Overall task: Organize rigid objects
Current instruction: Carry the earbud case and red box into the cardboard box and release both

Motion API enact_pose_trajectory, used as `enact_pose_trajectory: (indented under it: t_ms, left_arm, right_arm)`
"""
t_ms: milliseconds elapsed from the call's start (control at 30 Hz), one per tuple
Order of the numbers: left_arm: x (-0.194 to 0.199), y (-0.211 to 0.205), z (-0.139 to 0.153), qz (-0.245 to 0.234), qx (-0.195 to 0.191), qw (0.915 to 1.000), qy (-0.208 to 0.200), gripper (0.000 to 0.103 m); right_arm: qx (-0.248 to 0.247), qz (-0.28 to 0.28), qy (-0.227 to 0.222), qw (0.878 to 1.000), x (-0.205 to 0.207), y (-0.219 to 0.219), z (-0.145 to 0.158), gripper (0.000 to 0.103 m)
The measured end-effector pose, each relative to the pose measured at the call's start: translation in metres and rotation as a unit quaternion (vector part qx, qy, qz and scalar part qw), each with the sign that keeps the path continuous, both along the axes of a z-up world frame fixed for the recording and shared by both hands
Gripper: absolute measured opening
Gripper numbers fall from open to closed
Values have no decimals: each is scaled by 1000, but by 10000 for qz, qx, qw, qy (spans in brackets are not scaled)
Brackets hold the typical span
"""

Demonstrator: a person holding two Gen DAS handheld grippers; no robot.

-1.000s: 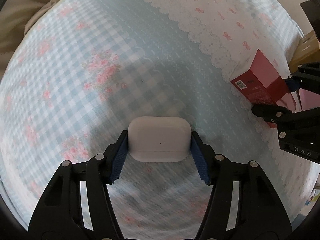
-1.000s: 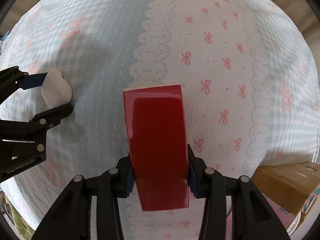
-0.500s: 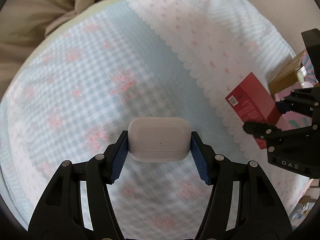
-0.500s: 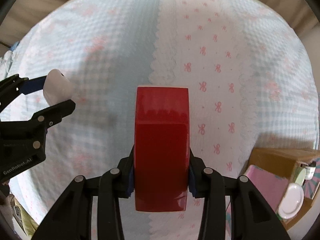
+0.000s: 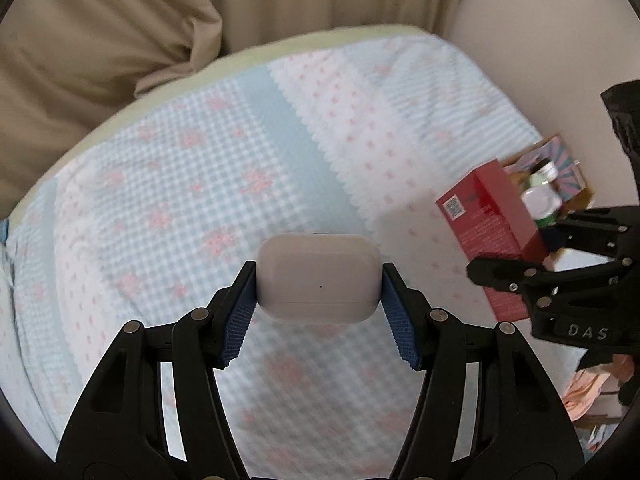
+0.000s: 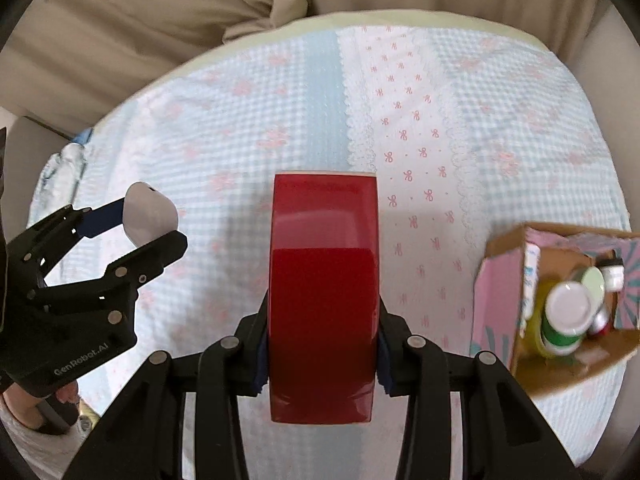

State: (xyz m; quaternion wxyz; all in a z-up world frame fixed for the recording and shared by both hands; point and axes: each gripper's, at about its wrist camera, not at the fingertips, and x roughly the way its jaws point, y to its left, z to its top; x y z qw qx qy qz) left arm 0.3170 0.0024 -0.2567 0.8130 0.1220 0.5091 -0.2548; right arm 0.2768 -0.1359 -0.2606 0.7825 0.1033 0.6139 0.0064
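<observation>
My left gripper (image 5: 318, 280) is shut on a white earbud case (image 5: 318, 270) and holds it above the bed. It also shows in the right wrist view (image 6: 150, 218), at the left. My right gripper (image 6: 323, 344) is shut on a glossy red box (image 6: 323, 296), also held above the bed. In the left wrist view the red box (image 5: 486, 216) and the right gripper (image 5: 536, 256) are at the right. An open cardboard box (image 6: 504, 280) with bottles and jars inside sits on the bed at the right.
The bed has a blue-and-white checked cover with pink flowers and bows (image 6: 404, 132). Beige curtains (image 5: 100, 32) hang behind it. A pale wall (image 5: 520, 20) stands at the far right.
Both grippers have lifted and pulled back from the bed with their objects. The bed's far edge, the curtains and the cardboard box have come into view.
</observation>
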Motion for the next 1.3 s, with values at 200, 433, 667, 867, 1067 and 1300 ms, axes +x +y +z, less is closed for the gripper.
enact_pose_trajectory:
  t_ms: [200,433,667,867,1067,1300]
  left_arm:
    - [-40,-14,49,18,-187,9996,-228,57]
    - [-84,-56,80,87,-282,9991,-299,57]
    - [-116,-124,92,385,-528,9977,-191,57]
    - [-127,-206,90,300,-545,9979,-182,57]
    - [-117,-288,72,68,-506,9987,2,57]
    - [-91,-362,34,-194,-297,9988,329,57]
  right_arm:
    - [171,-2,-310,9994,-41,-4,51,38]
    - [229,-31,-554,9982,-80,-42,89,38]
    - [283,22,-663,9974,-112,-118,114,38]
    - [176,-120,-624,9978,-132,-206,116,38]
    - [55,-363,-419,9984,-139,-284,97,38]
    - [281,-871,-98,9958,-139,-359,57,38]
